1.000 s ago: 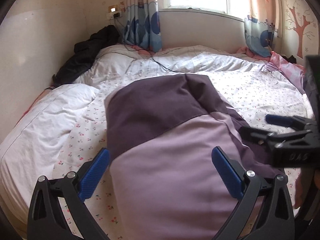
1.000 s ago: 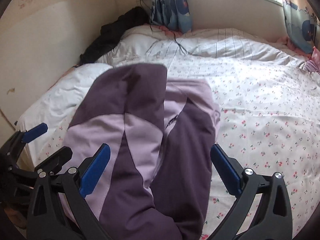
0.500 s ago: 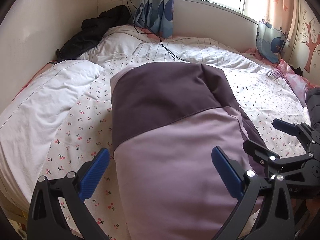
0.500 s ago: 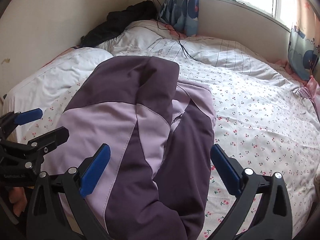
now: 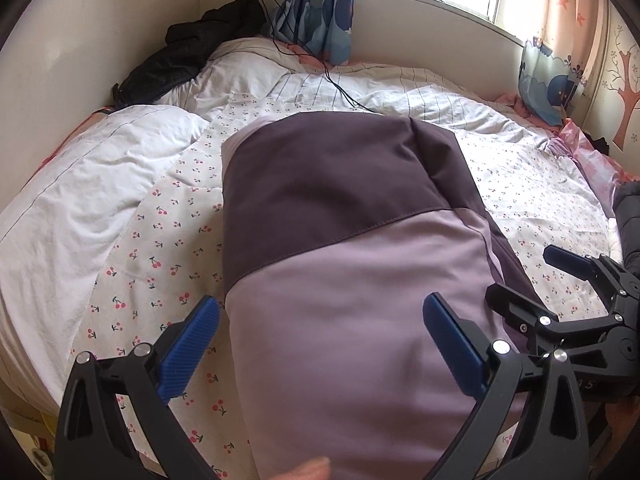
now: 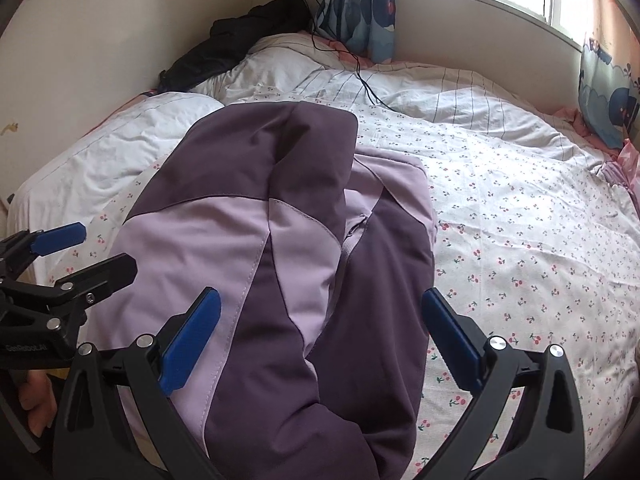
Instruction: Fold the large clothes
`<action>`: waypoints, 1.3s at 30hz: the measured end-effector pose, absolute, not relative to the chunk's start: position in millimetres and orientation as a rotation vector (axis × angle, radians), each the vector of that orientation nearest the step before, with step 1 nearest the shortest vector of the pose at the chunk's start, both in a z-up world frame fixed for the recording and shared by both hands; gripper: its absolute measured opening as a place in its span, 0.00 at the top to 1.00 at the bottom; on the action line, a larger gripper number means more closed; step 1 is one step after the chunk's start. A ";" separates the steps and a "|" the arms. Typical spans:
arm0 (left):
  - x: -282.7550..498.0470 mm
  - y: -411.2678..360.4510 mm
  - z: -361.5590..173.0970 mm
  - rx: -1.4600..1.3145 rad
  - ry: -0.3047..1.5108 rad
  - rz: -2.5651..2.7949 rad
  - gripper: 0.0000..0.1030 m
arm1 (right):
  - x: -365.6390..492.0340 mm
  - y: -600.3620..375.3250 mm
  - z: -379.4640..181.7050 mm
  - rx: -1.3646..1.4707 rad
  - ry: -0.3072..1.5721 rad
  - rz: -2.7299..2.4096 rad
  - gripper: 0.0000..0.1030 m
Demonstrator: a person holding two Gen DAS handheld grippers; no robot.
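A bed (image 5: pixel 532 188) under a cherry-print quilt fills the room, with a two-tone purple jacket (image 5: pixel 344 248) lying folded lengthwise across its middle. A black garment (image 5: pixel 192 60) sits heaped at 11 o'clock by the wall. At 6 o'clock, the left gripper (image 5: pixel 320 344) hangs wide open above the jacket's lilac panel, gripping nothing. The right gripper (image 6: pixel 320 340), at 3 o'clock of it, is equally spread and empty.

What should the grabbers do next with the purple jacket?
Probably lower both to its near edge and pinch it. The left gripper and right gripper are open and holding nothing, and the purple jacket lies long on the bed, likely needing another fold.
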State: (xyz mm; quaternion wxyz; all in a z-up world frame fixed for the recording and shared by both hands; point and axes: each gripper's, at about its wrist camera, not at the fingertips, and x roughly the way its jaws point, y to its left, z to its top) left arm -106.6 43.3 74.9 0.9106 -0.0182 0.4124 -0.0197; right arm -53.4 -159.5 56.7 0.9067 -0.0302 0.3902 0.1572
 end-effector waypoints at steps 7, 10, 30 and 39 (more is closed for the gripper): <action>-102.7 39.5 77.3 0.067 0.822 0.068 0.05 | -53.7 -159.3 56.1 -0.059 0.810 0.326 0.06; -100.2 40.3 74.6 0.065 0.844 0.077 0.05 | -53.6 -159.5 55.5 -0.057 0.813 0.327 0.06; -96.4 42.5 70.3 -0.013 0.904 0.033 0.05 | -51.2 -161.9 52.7 -0.044 0.830 0.334 0.06; -95.7 40.7 70.3 -0.012 0.908 0.034 0.05 | -51.4 -161.9 52.5 -0.042 0.832 0.336 0.06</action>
